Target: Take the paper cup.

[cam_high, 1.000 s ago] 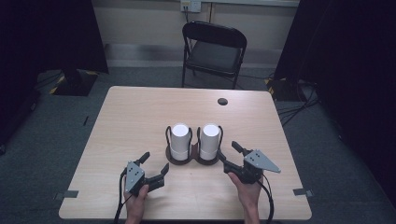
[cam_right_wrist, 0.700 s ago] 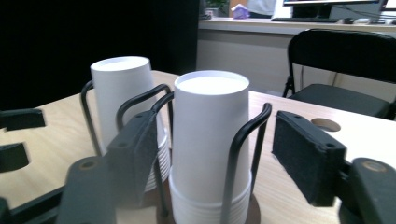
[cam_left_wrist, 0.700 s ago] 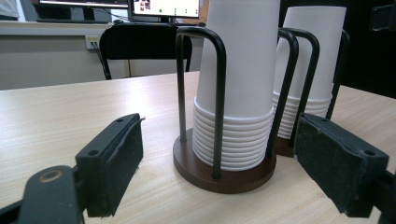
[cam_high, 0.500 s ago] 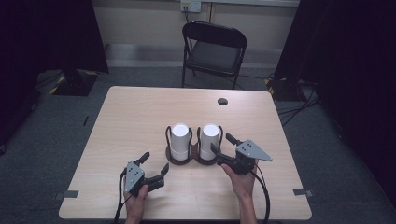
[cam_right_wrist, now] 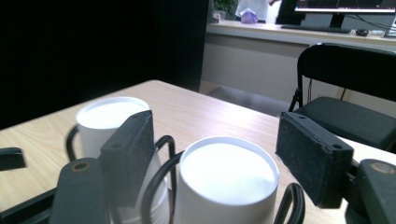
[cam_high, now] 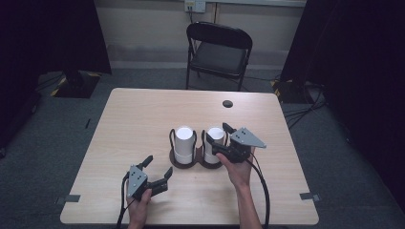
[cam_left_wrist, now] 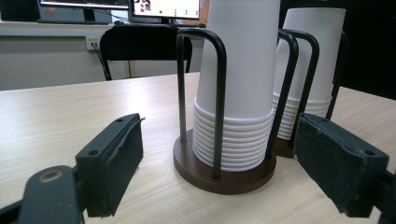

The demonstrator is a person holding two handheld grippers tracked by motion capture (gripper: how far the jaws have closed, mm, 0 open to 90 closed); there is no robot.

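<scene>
Bare table (cam_high: 143, 119) surrounds the cup stacks (cam_high: 215, 143); right tool (cam_high: 220, 138) just opening astride one, ungripped.

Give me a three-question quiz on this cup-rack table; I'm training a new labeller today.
1. True or false: both cup stacks stand upside down in the wire rack.
2. Which gripper is at the right cup stack: A left, B right?
3. Do the right gripper fingers press that stack?

Key: 1 true. 2 B. 3 No; they stand open on either side of its top. The left gripper rests open on the table.
</scene>
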